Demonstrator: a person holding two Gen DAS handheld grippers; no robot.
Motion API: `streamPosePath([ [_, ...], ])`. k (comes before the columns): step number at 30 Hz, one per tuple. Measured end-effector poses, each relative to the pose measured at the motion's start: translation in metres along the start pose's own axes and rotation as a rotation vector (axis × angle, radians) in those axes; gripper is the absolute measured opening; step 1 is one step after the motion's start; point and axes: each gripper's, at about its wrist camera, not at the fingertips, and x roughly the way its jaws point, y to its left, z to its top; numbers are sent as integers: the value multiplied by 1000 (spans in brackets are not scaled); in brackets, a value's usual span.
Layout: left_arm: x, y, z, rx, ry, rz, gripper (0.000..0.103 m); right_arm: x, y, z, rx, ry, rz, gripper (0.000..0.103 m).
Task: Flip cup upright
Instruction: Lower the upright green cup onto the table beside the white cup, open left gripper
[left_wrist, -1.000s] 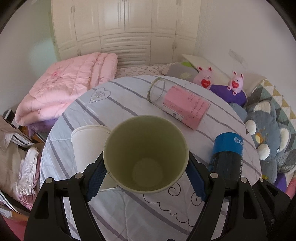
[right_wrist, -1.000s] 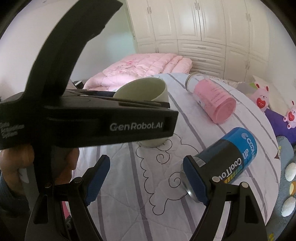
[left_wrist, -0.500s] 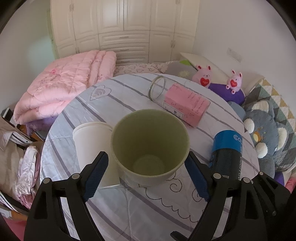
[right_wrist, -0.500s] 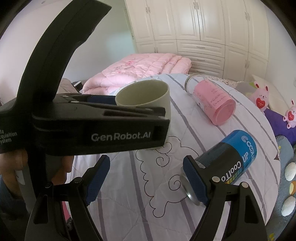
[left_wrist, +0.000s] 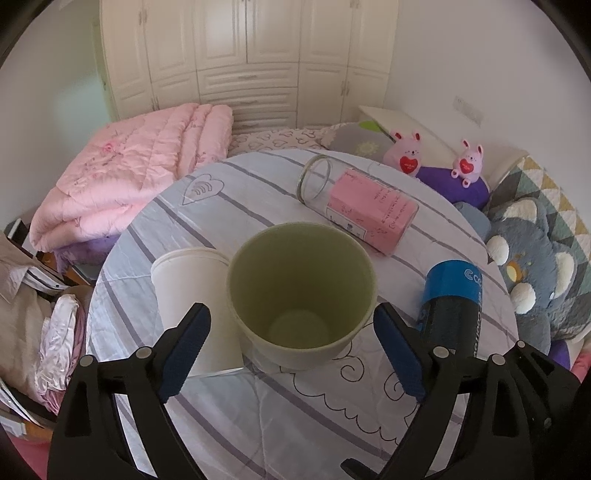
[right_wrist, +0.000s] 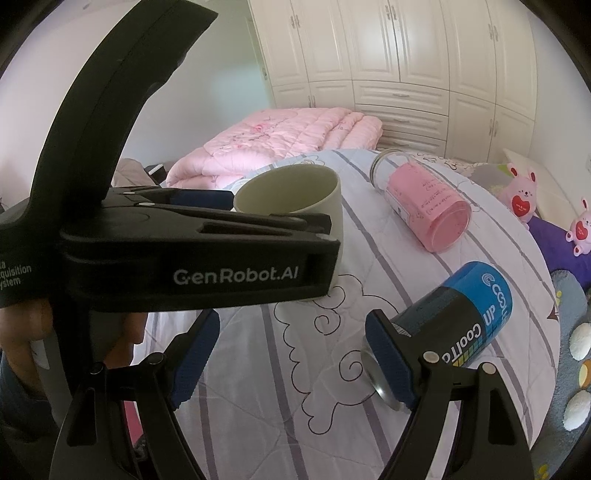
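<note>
- The green cup stands upright on the round bench, mouth open to the ceiling, its base on the striped cloth by the scribbled cloud drawing.
- The left tool is released: its two blue pads sit either side of the cup with bare gaps showing, touching neither wall.
- From the right wrist view the left tool's black body, lettered "GenRobot.AI", crosses in front of the cup, and a hand grips it from below.
- The right tool is also spread wide and holds nothing; it hangs over bare cloth, its right pad just beside the metal end of the blue can.
- That blue can lies on its side to the right of the cup, well clear of it.
- A white paper cup lies on its side, right up against the green cup's left.
- Farther back, a glass jar with a pink label lies tipped over, its open mouth facing the wardrobe.
- A folded pink quilt is heaped on the bed beyond the bench, and two pink plush rabbits sit off to the right.
</note>
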Motion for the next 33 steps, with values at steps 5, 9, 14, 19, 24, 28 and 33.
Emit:
streamPosePath([
  [5, -4, 0, -1, 6, -7, 4, 97, -1, 0, 0, -1, 0, 0, 83],
  [9, -11, 4, -2, -4, -10, -5, 97, -2, 0, -1, -1, -1, -3, 83],
  [14, -24, 14, -5, -18, -20, -5, 98, -7, 1, 0, -3, -9, -5, 83],
  [19, -34, 25, -7, -36, -30, -12, 98, -10, 5, 2, -12, -13, -6, 83],
  [24, -48, 33, -13, -40, -38, -18, 98, -16, 8, 4, -21, -19, -12, 83],
  [28, -64, 42, -19, -59, -60, -9, 102, -25, 10, 5, -19, -29, -27, 83],
  [33, -85, 49, -27, -85, -105, 43, 103, -40, 6, 8, -13, -42, -76, 82],
])
